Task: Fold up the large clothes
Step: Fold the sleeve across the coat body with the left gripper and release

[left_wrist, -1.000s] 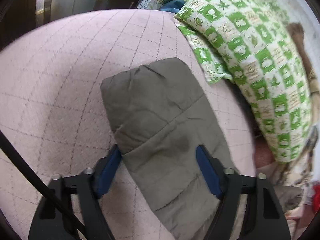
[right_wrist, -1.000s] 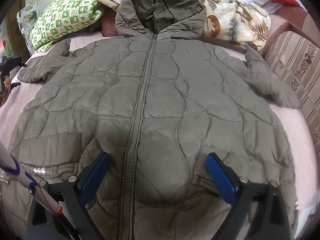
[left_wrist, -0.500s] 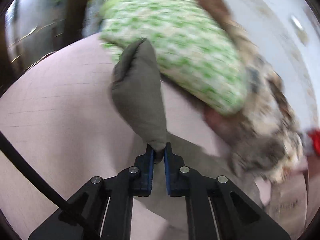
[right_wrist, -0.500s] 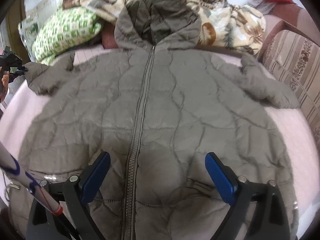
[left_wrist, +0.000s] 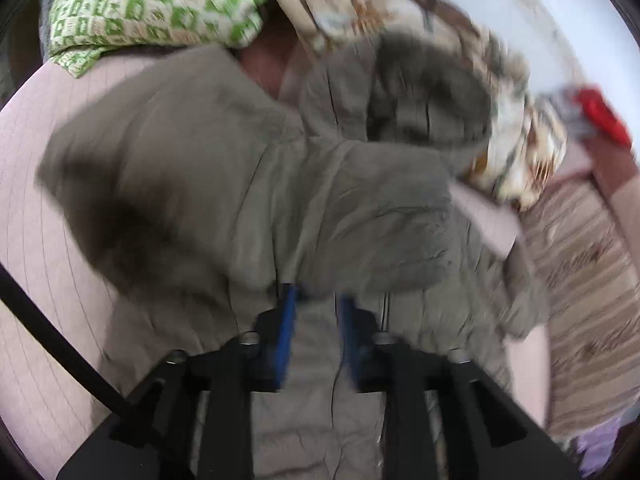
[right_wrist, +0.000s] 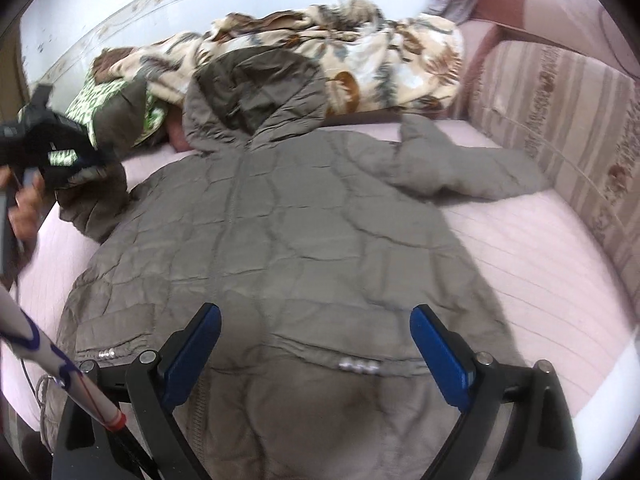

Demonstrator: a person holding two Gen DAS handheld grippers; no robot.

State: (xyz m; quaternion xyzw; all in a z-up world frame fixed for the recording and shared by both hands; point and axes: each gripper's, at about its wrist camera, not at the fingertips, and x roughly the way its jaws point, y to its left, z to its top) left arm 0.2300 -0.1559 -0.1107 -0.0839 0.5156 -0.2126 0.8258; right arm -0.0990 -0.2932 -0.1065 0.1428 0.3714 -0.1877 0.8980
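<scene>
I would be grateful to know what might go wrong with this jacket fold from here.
1. The left gripper has just been opening its jaws with the sleeve at their tips, nothing clearly between them; it may land bunched on the jacket.
2. The hood leans on the floral blanket and could drag it along later.

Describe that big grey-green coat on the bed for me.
The hooded puffer jacket is olive-grey, quilted and soft-looking, zipped up its front. It lies face up on the pink bedspread, its hood against a floral blanket. One sleeve lies outstretched; the other sleeve is lifted and swung across the body beside the left gripper.
</scene>
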